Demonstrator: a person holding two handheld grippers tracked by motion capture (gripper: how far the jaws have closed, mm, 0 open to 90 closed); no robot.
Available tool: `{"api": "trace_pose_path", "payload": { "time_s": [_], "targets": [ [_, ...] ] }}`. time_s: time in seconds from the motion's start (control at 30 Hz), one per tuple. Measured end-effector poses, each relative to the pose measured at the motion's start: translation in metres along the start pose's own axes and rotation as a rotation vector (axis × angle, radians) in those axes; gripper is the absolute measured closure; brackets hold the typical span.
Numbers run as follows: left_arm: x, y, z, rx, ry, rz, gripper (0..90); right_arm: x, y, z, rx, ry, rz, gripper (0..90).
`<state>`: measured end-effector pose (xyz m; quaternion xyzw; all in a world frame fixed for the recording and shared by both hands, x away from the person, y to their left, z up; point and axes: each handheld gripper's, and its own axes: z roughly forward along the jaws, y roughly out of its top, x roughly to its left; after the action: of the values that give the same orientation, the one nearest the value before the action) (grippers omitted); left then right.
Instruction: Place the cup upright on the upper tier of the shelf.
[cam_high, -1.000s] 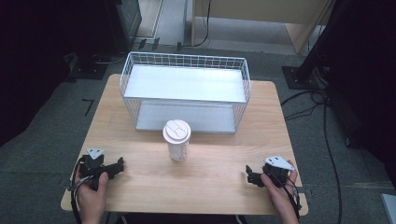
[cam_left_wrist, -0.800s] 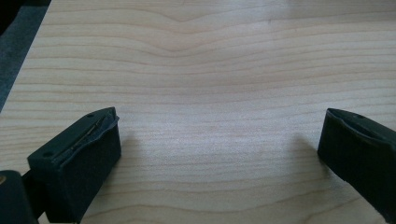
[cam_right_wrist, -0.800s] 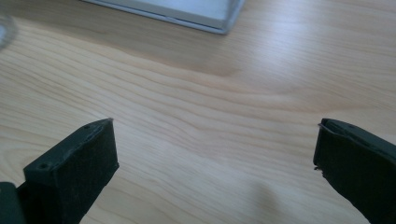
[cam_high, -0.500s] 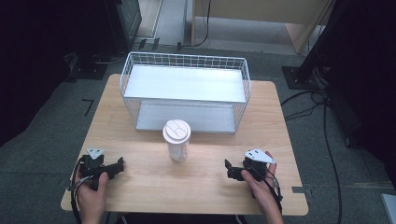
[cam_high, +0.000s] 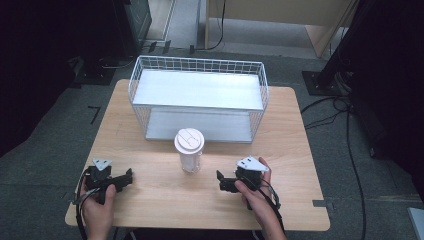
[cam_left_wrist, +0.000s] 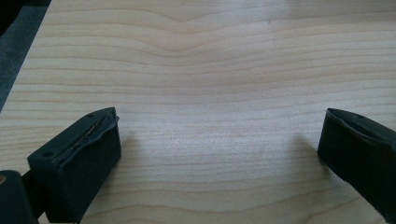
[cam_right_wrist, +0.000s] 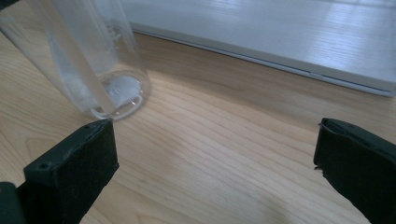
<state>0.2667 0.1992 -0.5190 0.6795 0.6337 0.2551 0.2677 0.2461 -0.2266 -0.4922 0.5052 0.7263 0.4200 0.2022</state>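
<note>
Since a second ago the right gripper (cam_high: 222, 181) has travelled leftward across the light wooden table (cam_high: 295, 150), from near the table's right front corner to a spot just right of the clear plastic cup with a white lid (cam_high: 189, 150). It now sits near the cup, apart from it, its jaws pointing toward the cup's lower half. The left gripper (cam_high: 125, 176) has stayed where it was, near the table's front left corner, held low over the wood with its grey three-cornered plate on top.

The cup stands upright on the table near its middle, directly in front of the white wire basket rack with two white shelves (cam_high: 197, 91), which takes up the far half of the table. Cup and rack are close but do not touch. Between the right gripper and the cup lies only bare wood.

From the right gripper view, the two black jaws stand wide apart with nothing between them; the cup's clear base (cam_right_wrist: 116, 93) appears just past the left jaw, off to that side instead of centred in the gap, and the rack's white lower shelf (cam_right_wrist: 280, 37) runs across the background behind it. From the left gripper view, the jaws are likewise spread wide over bare wood grain (cam_left_wrist: 210, 70), grasping nothing.

Around the table lies grey carpet with black cables trailing at the right.
</note>
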Motion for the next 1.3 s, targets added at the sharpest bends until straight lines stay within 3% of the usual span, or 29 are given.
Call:
{"api": "trace_pose_path", "payload": {
  "time_s": [0.3, 0.53, 0.63, 0.67, 0.77, 0.83, 0.93, 1.23, 1.3],
  "targets": [
    [0.0, 0.0, 0.0, 0.001, -0.001, 0.0, 0.0, 0.027, 0.012, 0.014, -0.028, 0.041, -0.016, 0.0],
    [0.0, 0.0, 0.0, 0.001, 0.0, 0.001, 0.0, 0.042, 0.019, 0.024, -0.023, 0.036, -0.033, 0.0],
    [0.0, 0.0, 0.0, 0.001, 0.0, 0.001, 0.0, 0.05, 0.021, 0.027, -0.022, 0.06, -0.038, 0.0],
    [0.0, 0.0, 0.0, 0.001, 0.0, 0.001, 0.0, 0.055, 0.024, 0.029, -0.01, 0.103, -0.028, 1.4],
    [0.0, 0.0, 0.0, 0.001, 0.0, 0.001, 0.0, 0.062, 0.028, 0.032, -0.025, 0.122, -0.024, 2.7],
    [0.0, 0.0, 0.0, 0.001, 0.0, 0.001, 0.0, 0.064, 0.03, 0.032, -0.03, 0.121, -0.026, 3.6],
    [0.0, 0.0, 0.0, 0.001, 0.0, 0.001, 0.0, 0.075, 0.037, 0.037, -0.086, 0.084, -0.025, 8.9],
    [0.0, 0.0, 0.0, 0.001, 0.0, 0.001, 0.0, 0.094, 0.049, 0.043, -0.168, 0.08, -0.002, 9.1],
    [0.0, 0.0, 0.0, 0.001, 0.0, 0.001, 0.0, 0.1, 0.051, 0.05, -0.175, 0.055, 0.004, 8.4]
  ]
}}
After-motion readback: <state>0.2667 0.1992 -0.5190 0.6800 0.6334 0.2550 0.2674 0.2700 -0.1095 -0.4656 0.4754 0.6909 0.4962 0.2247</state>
